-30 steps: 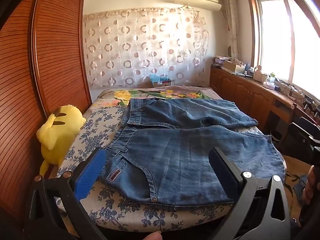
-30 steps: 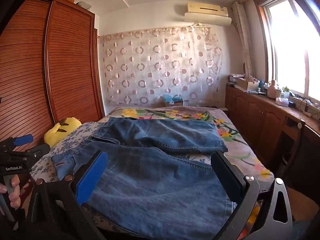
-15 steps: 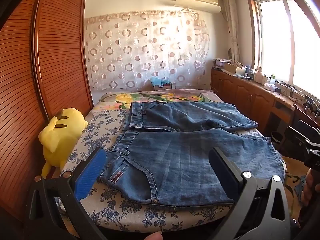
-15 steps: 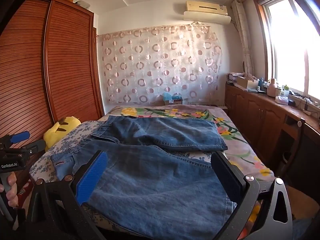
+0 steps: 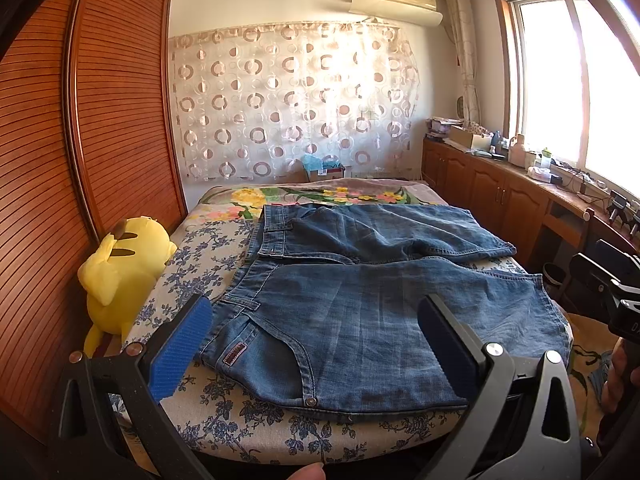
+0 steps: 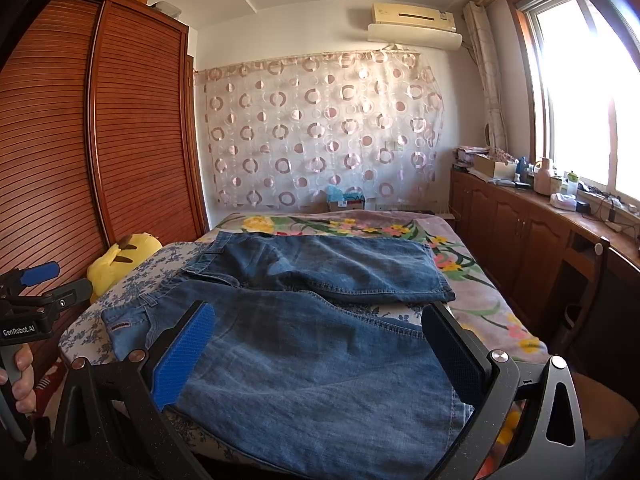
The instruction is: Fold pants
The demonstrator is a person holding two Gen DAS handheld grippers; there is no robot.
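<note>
The jeans lie spread flat across the near end of the bed, waistband toward the yellow plush toy, unchanged over the last second. Both the left gripper and right gripper have lifted and drawn back slightly, fingers spread wide, holding nothing, so no fold has begun. Legible writing: "GenRobot.AI" on the left gripper's body; the red pocket tag is unreadable.

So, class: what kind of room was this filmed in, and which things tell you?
Most likely a home bedroom: a bed with jeans spread on it, a tall wooden wardrobe alongside, and a yellow plush toy.
</note>
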